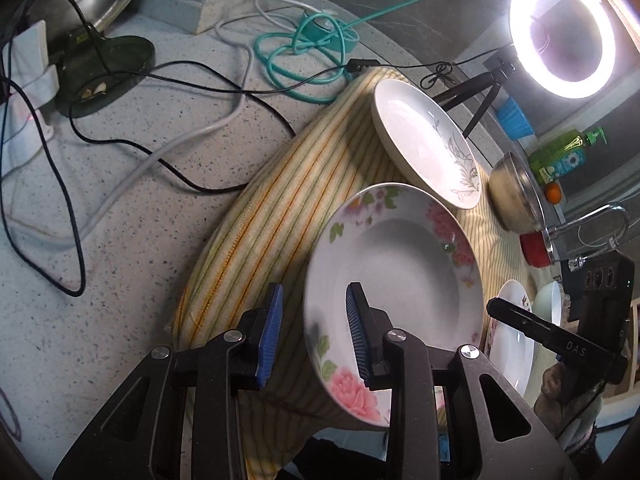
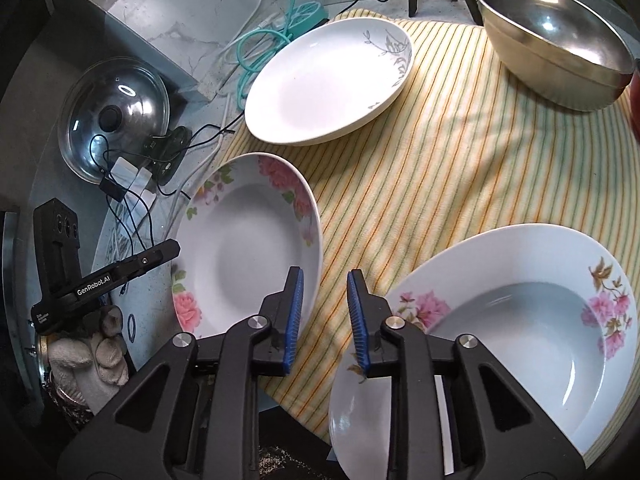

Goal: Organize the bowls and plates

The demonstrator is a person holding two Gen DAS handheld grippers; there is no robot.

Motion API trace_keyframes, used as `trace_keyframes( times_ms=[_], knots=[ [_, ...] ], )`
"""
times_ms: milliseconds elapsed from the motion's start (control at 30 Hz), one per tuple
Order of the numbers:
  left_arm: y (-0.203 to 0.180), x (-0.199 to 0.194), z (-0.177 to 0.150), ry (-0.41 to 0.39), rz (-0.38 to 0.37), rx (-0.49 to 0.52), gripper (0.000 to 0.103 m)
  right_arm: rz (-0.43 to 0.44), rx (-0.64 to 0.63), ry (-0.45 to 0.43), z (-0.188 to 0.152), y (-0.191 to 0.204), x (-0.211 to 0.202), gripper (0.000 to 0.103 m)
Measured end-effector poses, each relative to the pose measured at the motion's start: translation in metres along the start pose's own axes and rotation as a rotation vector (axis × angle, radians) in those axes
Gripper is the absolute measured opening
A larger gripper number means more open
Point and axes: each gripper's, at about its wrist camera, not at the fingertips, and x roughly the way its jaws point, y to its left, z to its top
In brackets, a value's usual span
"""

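Note:
A pink-flowered deep plate (image 1: 400,280) (image 2: 248,240) lies on the striped cloth (image 1: 280,216) (image 2: 460,168). My left gripper (image 1: 314,332) is open; its jaws straddle this plate's near rim, apart from it. My right gripper (image 2: 324,316) is open and empty, over the cloth between that plate and a second flowered deep plate (image 2: 520,320) (image 1: 514,344). A white plate with a grey leaf pattern (image 1: 424,144) (image 2: 328,80) lies further back. A steel bowl (image 1: 516,196) (image 2: 556,36) stands at the cloth's far side.
Cables (image 1: 160,148) and a teal cord (image 1: 312,44) lie on the speckled counter. A pot lid (image 2: 114,120) leans at the left. A ring light (image 1: 560,36), a green bottle (image 1: 564,156) and a tap (image 1: 588,220) stand at the right.

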Motion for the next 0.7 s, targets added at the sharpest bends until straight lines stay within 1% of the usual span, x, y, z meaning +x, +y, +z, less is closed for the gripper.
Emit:
trace_keyframes(
  times_ms=[133, 267, 333, 433, 500, 700],
  knots=[
    [0.001, 0.005, 0.0, 0.022, -0.02, -0.002, 0.029, 0.01, 0.025, 0.016, 0.002, -0.002, 0.008, 0.021],
    [0.0, 0.009, 0.001, 0.031, -0.023, 0.006, 0.027, 0.015, 0.031, 0.027, 0.003, -0.004, 0.014, 0.016],
    [-0.002, 0.009, 0.001, 0.03, -0.017, 0.016, 0.027, 0.017, 0.03, 0.029, 0.005, -0.002, 0.016, 0.016],
    [-0.005, 0.01, 0.003, 0.033, -0.019, 0.037, 0.023, 0.011, 0.02, 0.028, 0.006, 0.002, 0.018, 0.015],
    [-0.007, 0.011, 0.004, 0.034, -0.018, 0.05, 0.023, 0.015, 0.014, 0.031, 0.006, 0.004, 0.02, 0.01],
    [-0.007, 0.01, 0.004, 0.041, -0.014, 0.056, 0.023, -0.005, -0.002, 0.027, 0.007, 0.01, 0.021, 0.01]
  ],
)
